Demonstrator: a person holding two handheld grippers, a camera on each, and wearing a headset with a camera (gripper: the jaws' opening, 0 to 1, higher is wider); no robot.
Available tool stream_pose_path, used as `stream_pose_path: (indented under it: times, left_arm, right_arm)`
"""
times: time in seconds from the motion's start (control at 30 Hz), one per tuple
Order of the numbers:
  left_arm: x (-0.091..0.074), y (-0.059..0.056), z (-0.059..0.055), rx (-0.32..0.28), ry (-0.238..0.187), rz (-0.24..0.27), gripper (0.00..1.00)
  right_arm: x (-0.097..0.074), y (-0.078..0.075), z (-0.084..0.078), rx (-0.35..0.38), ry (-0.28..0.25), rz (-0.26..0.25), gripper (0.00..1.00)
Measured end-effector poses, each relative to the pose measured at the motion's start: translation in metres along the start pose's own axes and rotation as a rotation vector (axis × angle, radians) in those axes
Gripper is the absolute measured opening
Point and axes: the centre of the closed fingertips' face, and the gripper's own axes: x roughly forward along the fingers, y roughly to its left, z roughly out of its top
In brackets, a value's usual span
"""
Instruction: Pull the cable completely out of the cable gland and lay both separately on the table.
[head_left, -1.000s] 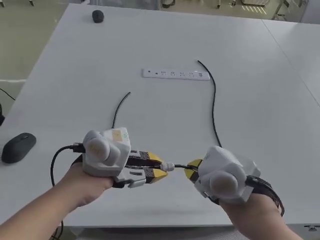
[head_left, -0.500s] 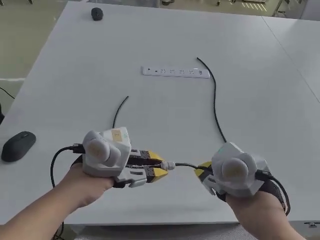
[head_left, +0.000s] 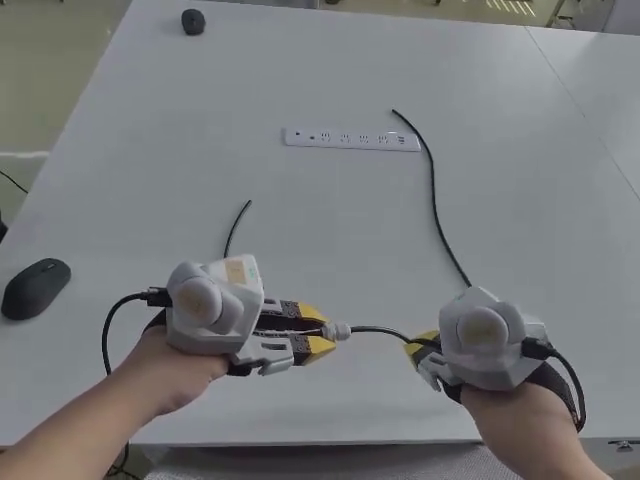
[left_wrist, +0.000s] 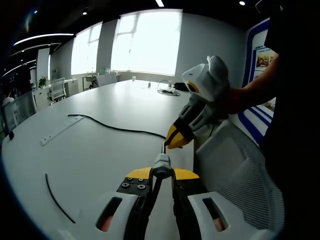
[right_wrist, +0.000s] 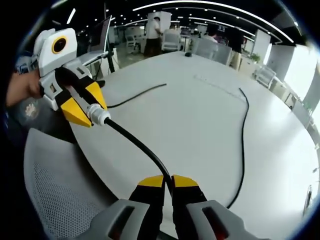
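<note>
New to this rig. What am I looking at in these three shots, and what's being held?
No robot here: a person holds a two-jaw gripper in each hand. The wide picture comes from a headset camera looking down at the white table; the two round ones come from fisheye cameras riding on the grippers, looking along their jaws. The left gripper is shut on a small white cable gland; the right gripper is shut on the black cable running out of it. On the table lie a power strip, a short loose black wire and a dark mouse.
</note>
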Motion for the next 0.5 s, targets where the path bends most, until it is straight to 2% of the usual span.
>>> stream_pose_path:
  times: [0.07,0.13,0.2,0.27,0.4,0.5]
  left_arm:
    - [0.000,0.001,0.000,0.000,0.003,0.001,0.15]
    - [-0.001,0.002,-0.001,0.002,0.005,0.005,0.15]
    - [-0.002,0.003,-0.001,0.002,0.006,0.007,0.15]
    - [-0.004,0.005,0.000,-0.006,-0.001,0.009,0.15]
    - [-0.006,0.008,-0.001,-0.014,-0.002,0.017,0.15]
    - [-0.007,0.007,-0.002,-0.015,-0.001,0.019,0.15]
  right_arm:
    - [0.000,0.001,-0.001,-0.005,0.002,0.005,0.00]
    - [-0.001,0.001,0.002,-0.069,-0.016,0.003,0.00]
    - [-0.003,0.003,0.001,-0.061,-0.015,0.009,0.01]
    - [-0.005,0.004,0.003,-0.099,-0.031,0.013,0.01]
    - [-0.013,0.005,0.010,-0.080,-0.054,0.016,0.02]
    - [-0.018,0.013,0.020,-0.081,-0.080,0.035,0.04]
